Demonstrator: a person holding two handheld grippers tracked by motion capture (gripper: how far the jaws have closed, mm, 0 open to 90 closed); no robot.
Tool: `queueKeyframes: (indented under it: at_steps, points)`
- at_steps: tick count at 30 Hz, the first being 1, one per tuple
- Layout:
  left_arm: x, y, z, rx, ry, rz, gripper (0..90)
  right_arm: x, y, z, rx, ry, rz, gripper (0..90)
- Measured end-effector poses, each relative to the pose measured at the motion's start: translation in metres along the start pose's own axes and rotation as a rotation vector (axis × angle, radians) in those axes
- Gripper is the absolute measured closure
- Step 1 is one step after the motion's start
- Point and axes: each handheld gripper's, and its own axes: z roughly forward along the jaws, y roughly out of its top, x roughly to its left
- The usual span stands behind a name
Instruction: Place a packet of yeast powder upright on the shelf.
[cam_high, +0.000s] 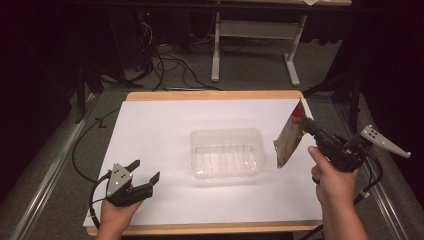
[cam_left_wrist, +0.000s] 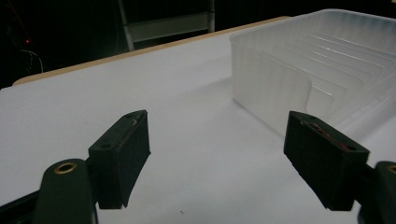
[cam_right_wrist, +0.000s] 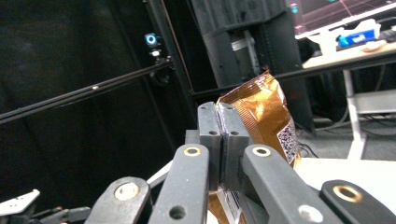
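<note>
At the near left of the white-covered table (cam_high: 165, 115), the left gripper (cam_high: 147, 172) rests low with its jaws spread wide and nothing between them. The clear plastic tray (cam_high: 227, 152) sits at the table's middle. To the right, the right gripper (cam_high: 304, 121) pinches a brown snack packet (cam_high: 288, 142), holding it in the air just beside the tray's right edge, jaws pressed tight on its side.

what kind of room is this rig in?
Most likely a lab or recording workspace, not a home. A white-covered table sits in a dark enclosure, cables run loose over the floor, and a monitor on a desk stands behind the snack pouch held by the right gripper.
</note>
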Motion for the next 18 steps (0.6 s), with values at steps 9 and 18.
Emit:
queueKeyframes:
  at_steps: [9, 18]
  points:
    - [0.002, -0.003, -0.006, -0.002, 0.021, -0.009, 22.9, 0.017, 0.01, 0.022, -0.017, 0.056, 0.009, 90.0]
    - [0.006, -0.006, -0.015, -0.001, 0.04, -0.028, 22.9, 0.025, -0.005, 0.053, 0.009, 0.102, 0.027, 90.0]
